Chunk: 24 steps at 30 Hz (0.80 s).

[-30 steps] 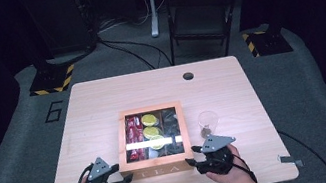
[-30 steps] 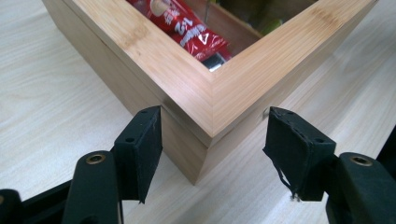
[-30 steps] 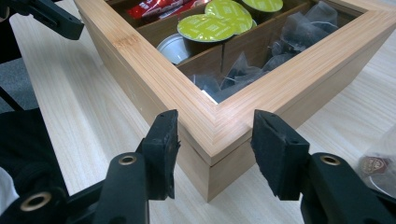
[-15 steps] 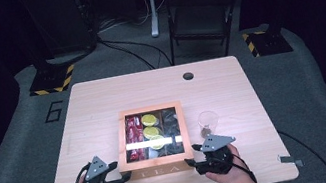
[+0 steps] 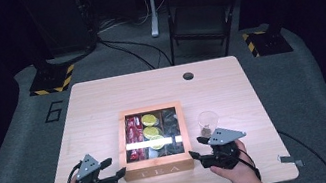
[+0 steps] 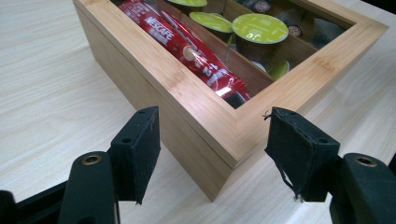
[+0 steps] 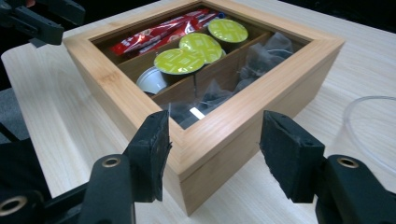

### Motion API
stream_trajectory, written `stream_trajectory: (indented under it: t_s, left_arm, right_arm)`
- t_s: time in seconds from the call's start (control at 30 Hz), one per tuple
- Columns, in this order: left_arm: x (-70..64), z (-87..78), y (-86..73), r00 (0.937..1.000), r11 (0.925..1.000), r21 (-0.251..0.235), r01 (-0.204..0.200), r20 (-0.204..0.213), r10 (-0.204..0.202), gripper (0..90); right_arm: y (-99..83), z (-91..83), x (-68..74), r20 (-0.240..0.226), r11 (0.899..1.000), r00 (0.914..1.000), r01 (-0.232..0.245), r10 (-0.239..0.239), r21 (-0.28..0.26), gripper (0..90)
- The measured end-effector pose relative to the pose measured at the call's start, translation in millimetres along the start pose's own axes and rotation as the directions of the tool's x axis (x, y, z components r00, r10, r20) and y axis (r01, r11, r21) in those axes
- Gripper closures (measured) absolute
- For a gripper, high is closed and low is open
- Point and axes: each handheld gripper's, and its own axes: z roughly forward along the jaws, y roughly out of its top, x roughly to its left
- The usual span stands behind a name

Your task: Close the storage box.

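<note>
- almost nothing differs from a second ago: both grippers hold the same stations at the near corners of the square bamboo tea box with a glass lid [image 5: 154, 141].
- left gripper [image 5: 112, 168]: fingers spread, near-left corner between them [image 6: 233, 154], no contact.
- right gripper [image 5: 199, 148]: fingers spread, near-right corner between them.
- judgement: poised, grasp not yet begun.
- clear glass cup [image 5: 207, 123] just beyond right fingers.

Both hands sit low and near, left gripper [image 5: 113, 167] and right gripper [image 5: 196, 148] apparently spread wide, angled inward.
</note>
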Motion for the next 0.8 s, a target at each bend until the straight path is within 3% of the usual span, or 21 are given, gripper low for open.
stream_trajectory:
  t_s: [0.2,0.4,0.43,0.73,0.8]
  left_arm:
    - [11.4,-7.2,0.6,0.9992,0.9993,-0.029,0.024,-0.033,-0.025,35.2]
    - [27.0,-14.8,-1.8,0.9943,0.9971,-0.047,0.059,-0.086,-0.063,35.2]
    - [28.8,-14.5,-2.6,0.993,0.9961,-0.06,0.065,-0.095,-0.07,35.2]
    - [43.6,-11.8,-10.6,0.9869,0.9949,-0.027,0.097,-0.127,-0.099,35.6]
    - [46.0,-9.9,-12.1,0.9861,0.9946,-0.02,0.102,-0.13,-0.104,35.7]
  right_arm:
    - [0.5,-4.9,-5.6,0.028,1.0,0.9995,-0.014,0.015,-0.011,42.1]
    - [-1.2,-7.8,-14.2,0.048,1.0,0.9986,-0.019,0.019,-0.01,41.9]
    - [-1.7,-7.1,-15.1,0.053,0.999,0.9978,-0.04,0.041,-0.016,41.8]
    - [-10.6,-3.9,-27.5,0.077,0.998,0.9952,-0.063,0.062,0.016,41.8]
    - [-12.1,-4.0,-29.9,0.084,0.996,0.9928,-0.087,0.085,0.016,41.8]
